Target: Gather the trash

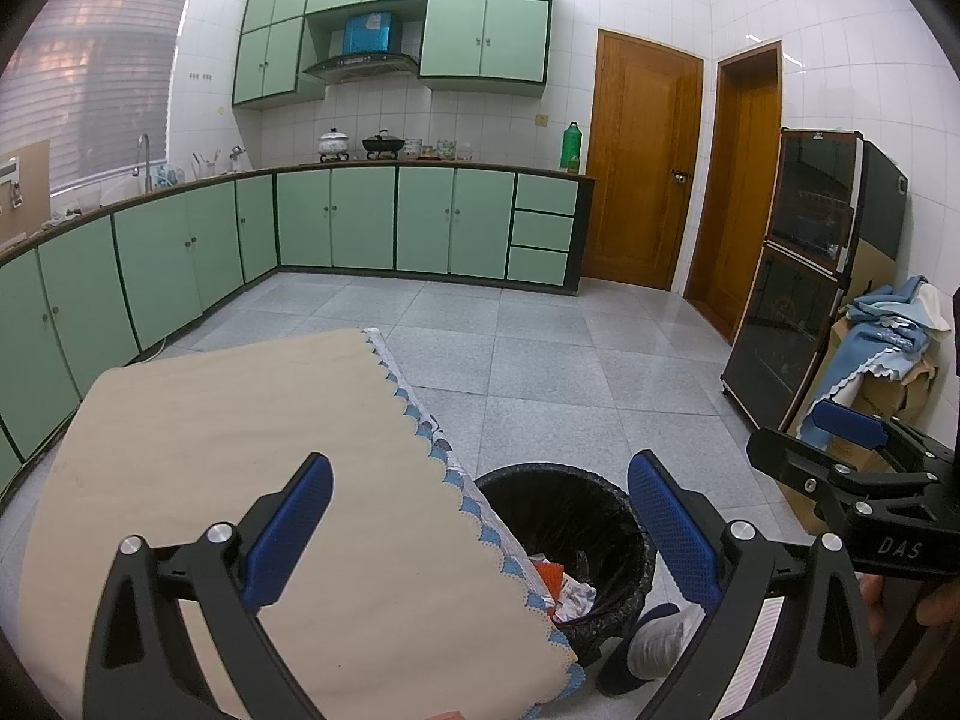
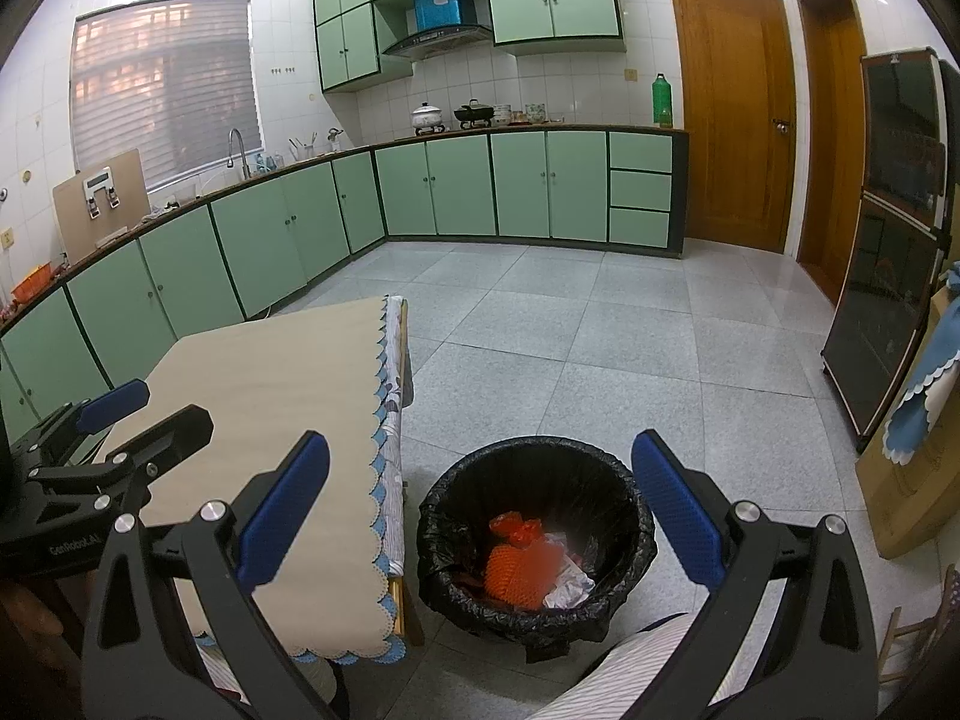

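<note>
A black trash bin [image 2: 534, 546] lined with a black bag stands on the floor beside the table. Inside lie an orange net bag [image 2: 519, 567] and crumpled white paper [image 2: 567, 591]. My right gripper [image 2: 480, 516] hangs open above the bin with nothing between its blue pads. My left gripper [image 1: 480, 534] is open and empty too, over the table edge and the bin [image 1: 570, 540]. The right gripper [image 1: 840, 450] shows at the right in the left wrist view. In the right wrist view, the left gripper [image 2: 138, 414] shows at the left.
The table [image 2: 270, 396] wears a beige cloth with a blue scalloped edge. Green cabinets [image 2: 420, 186] run along the left and far walls. A dark glass cabinet [image 2: 888, 276] and a cardboard box with blue cloth [image 1: 882, 354] stand at the right. Grey tiled floor [image 2: 630, 336] stretches ahead.
</note>
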`<state>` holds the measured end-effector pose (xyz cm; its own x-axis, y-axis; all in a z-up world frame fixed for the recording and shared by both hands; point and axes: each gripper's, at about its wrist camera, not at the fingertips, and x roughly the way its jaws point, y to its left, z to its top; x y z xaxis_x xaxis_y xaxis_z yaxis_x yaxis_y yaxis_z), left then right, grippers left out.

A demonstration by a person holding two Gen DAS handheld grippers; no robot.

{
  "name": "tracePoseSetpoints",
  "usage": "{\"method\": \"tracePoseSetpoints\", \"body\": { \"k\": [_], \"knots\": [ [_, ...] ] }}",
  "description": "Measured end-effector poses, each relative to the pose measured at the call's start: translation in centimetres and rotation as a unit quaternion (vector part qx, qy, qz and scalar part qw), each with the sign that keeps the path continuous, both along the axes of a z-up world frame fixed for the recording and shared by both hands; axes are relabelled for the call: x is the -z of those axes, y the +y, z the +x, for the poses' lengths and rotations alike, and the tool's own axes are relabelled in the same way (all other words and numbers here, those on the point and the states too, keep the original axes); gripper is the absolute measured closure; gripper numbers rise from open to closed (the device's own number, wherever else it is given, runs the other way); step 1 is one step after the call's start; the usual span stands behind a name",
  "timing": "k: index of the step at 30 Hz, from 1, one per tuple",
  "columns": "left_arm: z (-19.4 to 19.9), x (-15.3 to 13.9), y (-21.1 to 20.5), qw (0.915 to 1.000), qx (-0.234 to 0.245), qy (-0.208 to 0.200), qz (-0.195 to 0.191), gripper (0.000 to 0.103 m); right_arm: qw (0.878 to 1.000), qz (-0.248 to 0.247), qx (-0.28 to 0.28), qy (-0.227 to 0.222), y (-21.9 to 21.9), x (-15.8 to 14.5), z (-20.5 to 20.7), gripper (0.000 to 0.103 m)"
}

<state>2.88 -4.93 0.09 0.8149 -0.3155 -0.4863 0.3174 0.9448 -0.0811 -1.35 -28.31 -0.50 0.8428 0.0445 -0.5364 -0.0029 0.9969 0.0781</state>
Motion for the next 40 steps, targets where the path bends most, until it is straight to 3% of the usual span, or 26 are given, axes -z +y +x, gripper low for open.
{"method": "tracePoseSetpoints", "body": {
  "k": [40],
  "knots": [
    [0.11, -0.32, -0.65, 0.9999, -0.004, 0.01, -0.001, 0.006, 1.0, 0.002, 0.0, 0.0, -0.41, 0.26, 0.27, 0.005]
  ]
}}
